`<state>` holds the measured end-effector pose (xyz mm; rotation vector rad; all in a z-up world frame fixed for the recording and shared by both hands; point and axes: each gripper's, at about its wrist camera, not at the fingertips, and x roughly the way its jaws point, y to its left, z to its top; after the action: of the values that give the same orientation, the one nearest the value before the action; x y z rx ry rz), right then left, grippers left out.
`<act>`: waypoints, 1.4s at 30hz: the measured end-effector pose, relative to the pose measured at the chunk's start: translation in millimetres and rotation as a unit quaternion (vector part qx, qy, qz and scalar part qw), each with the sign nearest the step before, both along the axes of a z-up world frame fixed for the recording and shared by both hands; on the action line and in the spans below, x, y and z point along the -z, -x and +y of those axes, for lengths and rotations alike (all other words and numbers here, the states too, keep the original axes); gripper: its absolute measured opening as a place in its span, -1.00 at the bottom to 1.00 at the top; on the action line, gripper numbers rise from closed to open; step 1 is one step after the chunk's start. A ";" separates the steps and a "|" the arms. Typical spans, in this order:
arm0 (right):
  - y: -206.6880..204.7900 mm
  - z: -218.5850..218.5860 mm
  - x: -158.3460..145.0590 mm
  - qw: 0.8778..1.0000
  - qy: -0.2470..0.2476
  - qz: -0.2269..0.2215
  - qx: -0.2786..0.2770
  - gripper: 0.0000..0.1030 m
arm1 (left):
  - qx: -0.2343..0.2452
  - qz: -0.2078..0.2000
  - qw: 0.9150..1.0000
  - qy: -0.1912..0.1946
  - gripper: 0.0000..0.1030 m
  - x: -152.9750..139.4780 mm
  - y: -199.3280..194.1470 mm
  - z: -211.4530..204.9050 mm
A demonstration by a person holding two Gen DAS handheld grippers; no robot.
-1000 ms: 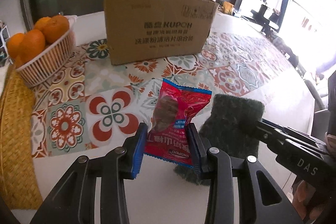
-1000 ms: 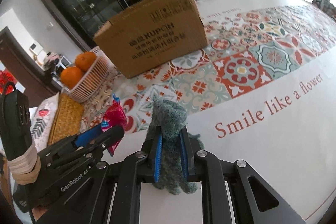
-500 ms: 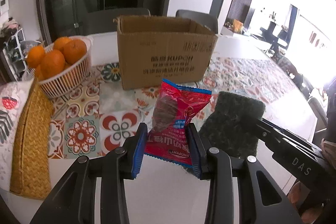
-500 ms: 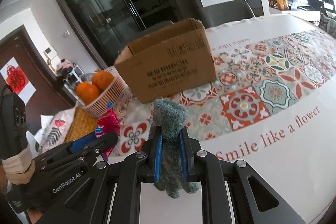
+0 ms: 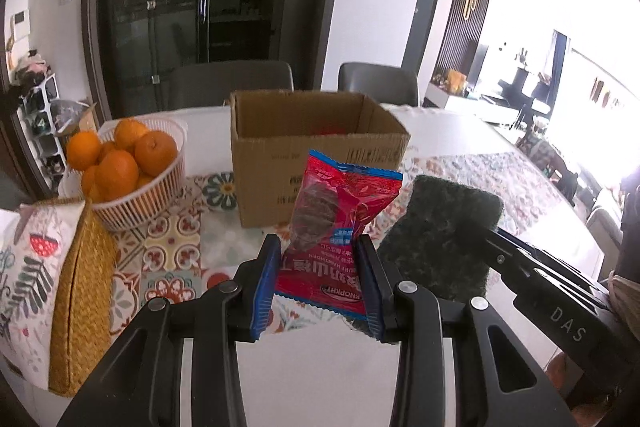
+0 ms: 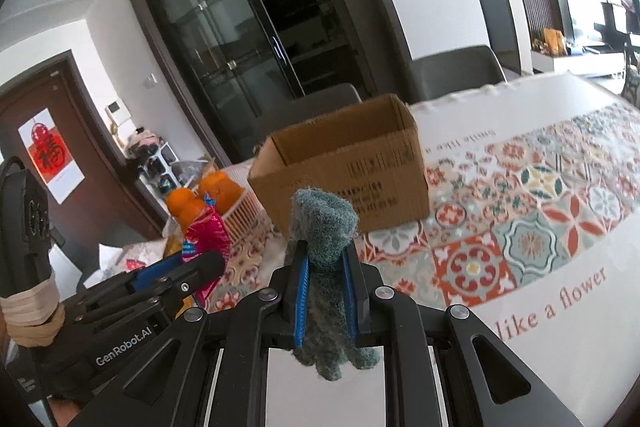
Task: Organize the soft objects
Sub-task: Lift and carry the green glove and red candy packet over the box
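Observation:
My left gripper (image 5: 318,287) is shut on a red snack packet (image 5: 336,235) and holds it upright above the table. My right gripper (image 6: 325,291) is shut on a dark green scouring pad (image 6: 322,227), also lifted. The pad (image 5: 444,231) shows just right of the packet in the left wrist view, and the packet (image 6: 206,239) shows left of the pad in the right wrist view. An open cardboard box (image 5: 316,143) stands on the table beyond both; it also shows in the right wrist view (image 6: 344,167).
A white basket of oranges (image 5: 132,183) stands left of the box. A woven yellow mat (image 5: 80,291) and a printed cushion (image 5: 24,267) lie at the left edge. Chairs (image 5: 232,83) stand behind the table. The patterned tablecloth (image 6: 540,227) spreads to the right.
Both grippers have risen with their loads and tilted up. The box's open top and the room behind now show.

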<state>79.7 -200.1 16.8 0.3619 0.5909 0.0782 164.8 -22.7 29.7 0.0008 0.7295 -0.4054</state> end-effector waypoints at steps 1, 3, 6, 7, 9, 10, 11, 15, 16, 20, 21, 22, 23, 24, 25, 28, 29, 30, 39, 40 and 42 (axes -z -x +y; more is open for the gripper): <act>-0.9 -0.7 -2.4 1.000 0.000 -0.003 0.001 -0.68 | -0.001 -0.004 1.000 0.001 -0.26 -3.1 -1.0 -0.7; -3.2 -2.3 -7.2 1.000 0.001 -0.009 0.002 -0.68 | -0.003 -0.012 1.000 0.003 -0.26 -7.1 -3.1 -1.2; -8.5 -5.5 -15.4 1.000 0.001 -0.020 0.006 -0.68 | -0.003 -0.019 1.000 0.004 -0.26 -12.7 -9.7 -2.2; -10.1 -6.2 -17.6 1.000 0.001 -0.022 0.007 -0.68 | -0.003 -0.021 1.000 0.004 -0.26 -14.7 -11.6 -3.1; -14.1 -7.3 -23.1 1.000 0.005 -0.029 0.008 -0.68 | -0.003 -0.028 1.000 0.000 -0.26 -19.2 -16.5 -5.1; -15.4 -7.7 -25.3 0.999 0.006 -0.031 0.009 -0.68 | -0.003 -0.030 1.000 -0.001 -0.26 -20.9 -18.5 -5.8; -17.9 -8.5 -27.8 0.999 0.008 -0.034 0.009 -0.68 | -0.003 -0.033 0.999 0.000 -0.26 -22.6 -21.2 -6.2; -28.1 -9.7 -36.5 0.999 0.012 -0.043 0.009 -0.68 | -0.002 -0.035 0.999 0.000 -0.26 -26.8 -31.9 -8.1; -30.2 -9.9 -38.0 0.999 0.014 -0.045 0.008 -0.68 | -0.002 -0.037 0.999 0.001 -0.26 -28.6 -35.3 -8.8; -40.9 -11.5 -45.3 0.998 0.018 -0.053 0.007 -0.68 | 0.000 -0.042 0.999 0.000 -0.26 -34.3 -45.1 -10.6; -43.3 -11.8 -46.9 0.998 0.018 -0.055 0.007 -0.68 | 0.000 -0.044 0.999 0.000 -0.26 -35.4 -48.3 -11.2; -46.7 -12.3 -48.5 0.998 0.019 -0.057 0.007 -0.68 | 0.000 -0.045 0.999 -0.001 -0.26 -36.3 -51.1 -11.4; -50.0 -12.6 -50.0 0.998 0.019 -0.059 0.007 -0.68 | -0.001 -0.047 0.999 -0.001 -0.26 -37.5 -54.9 -11.8; -53.7 -12.8 -51.8 0.998 0.020 -0.061 0.007 -0.68 | -0.001 -0.048 0.999 -0.002 -0.26 -38.7 -57.8 -12.5; -56.7 -13.5 -53.4 0.998 0.021 -0.063 0.008 -0.68 | -0.001 -0.050 0.999 -0.003 -0.26 -39.9 -61.4 -12.9; -68.4 -15.8 -57.7 0.997 0.024 -0.067 0.009 -0.68 | 0.000 -0.056 0.998 -0.007 -0.26 -43.4 -74.2 -15.5; -71.4 -16.2 -58.5 0.997 0.024 -0.068 0.009 -0.68 | -0.001 -0.057 0.998 -0.008 -0.26 -44.5 -77.5 -17.3; -76.4 -17.3 -60.2 0.997 0.026 -0.069 0.010 -0.68 | -0.001 -0.057 0.998 -0.009 -0.26 -45.4 -82.1 -18.4; -109.8 -28.7 -74.1 0.996 0.036 -0.080 0.015 -0.68 | 0.011 -0.059 0.998 -0.026 -0.26 -53.0 -117.5 -32.4; -113.1 -29.4 -76.0 0.996 0.037 -0.081 0.016 -0.68 | 0.013 -0.059 0.998 -0.029 -0.26 -54.2 -121.4 -34.0; -120.4 -32.0 -79.1 0.996 0.036 -0.082 0.017 -0.68 | 0.015 -0.060 0.998 -0.033 -0.26 -57.1 -128.9 -35.8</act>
<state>200.0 -232.1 95.8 0.2923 0.4232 0.0542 293.7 -58.5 86.7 0.0975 0.6254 -0.4068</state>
